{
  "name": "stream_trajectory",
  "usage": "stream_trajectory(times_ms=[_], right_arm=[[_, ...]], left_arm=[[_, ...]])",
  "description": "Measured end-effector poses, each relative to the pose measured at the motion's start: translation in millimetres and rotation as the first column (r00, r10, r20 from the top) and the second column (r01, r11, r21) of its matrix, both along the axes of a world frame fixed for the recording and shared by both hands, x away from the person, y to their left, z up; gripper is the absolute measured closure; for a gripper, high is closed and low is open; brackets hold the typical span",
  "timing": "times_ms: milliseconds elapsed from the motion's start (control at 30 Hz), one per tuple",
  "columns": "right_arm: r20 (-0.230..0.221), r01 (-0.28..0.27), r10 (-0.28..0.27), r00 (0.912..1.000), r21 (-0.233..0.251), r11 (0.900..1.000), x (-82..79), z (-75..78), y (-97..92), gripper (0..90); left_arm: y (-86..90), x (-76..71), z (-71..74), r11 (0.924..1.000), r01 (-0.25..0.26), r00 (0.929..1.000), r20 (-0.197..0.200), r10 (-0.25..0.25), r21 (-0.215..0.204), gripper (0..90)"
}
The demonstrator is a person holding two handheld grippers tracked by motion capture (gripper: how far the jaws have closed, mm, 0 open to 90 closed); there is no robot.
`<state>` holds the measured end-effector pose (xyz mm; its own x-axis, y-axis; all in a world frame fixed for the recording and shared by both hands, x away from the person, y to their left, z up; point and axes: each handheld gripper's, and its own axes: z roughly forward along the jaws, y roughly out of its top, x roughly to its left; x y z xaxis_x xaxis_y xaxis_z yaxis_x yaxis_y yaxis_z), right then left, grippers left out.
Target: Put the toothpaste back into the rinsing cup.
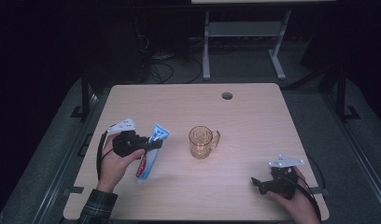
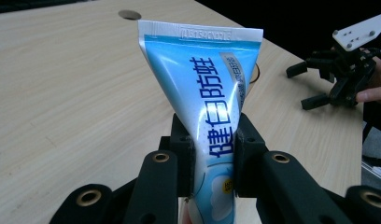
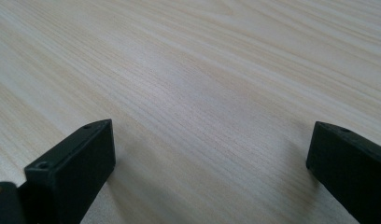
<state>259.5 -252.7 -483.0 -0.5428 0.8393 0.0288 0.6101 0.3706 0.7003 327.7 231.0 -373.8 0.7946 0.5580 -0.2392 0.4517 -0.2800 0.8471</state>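
A: Where was the tube [image 1: 150, 150] and how did you have it?

B: Left of the mug [image 1: 202, 142], lifted at a tilt, crimped end up. Your left gripper [image 2: 212, 154] had its jaws narrowed onto the tube's middle, pads pressing both flat sides.

A: How did it look to handle?

B: Light, soft, glossy plastic, likely slippery. It would dent under squeeze, so you did well to grip mid-body; the flat crimp was stiffer, the cap end rounder.

A: Mug?

B: Amber glass, see-through, handle turned away from the tube. Hard, probably breakable.

A: Your other hand?

B: Right gripper [image 1: 268, 183] sat right of the mug, low over the pale wood-grain table [image 1: 254, 107], jaws wide apart, holding nothing.
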Motion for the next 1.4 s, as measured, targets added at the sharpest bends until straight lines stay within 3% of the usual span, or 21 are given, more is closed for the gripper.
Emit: stream_trajectory(times_ms=[967, 1400], right_arm=[[0.001, 0.000, 0.000, 1.0000, 0.000, 1.0000, -0.1, 0.1, 0.0, 0.5], [-0.001, 0.001, -0.001, 1.0000, 0.002, 1.0000, -0.1, 0.1, 0.1, 0.5]], left_arm=[[-14.7, 21.1, 33.1, 0.9983, 0.026, 0.9982, 0.056, -0.024, -0.052, 74.1], [-29.0, 32.4, 42.4, 0.9974, 0.049, 0.9961, 0.076, -0.045, -0.052, 74.1]])
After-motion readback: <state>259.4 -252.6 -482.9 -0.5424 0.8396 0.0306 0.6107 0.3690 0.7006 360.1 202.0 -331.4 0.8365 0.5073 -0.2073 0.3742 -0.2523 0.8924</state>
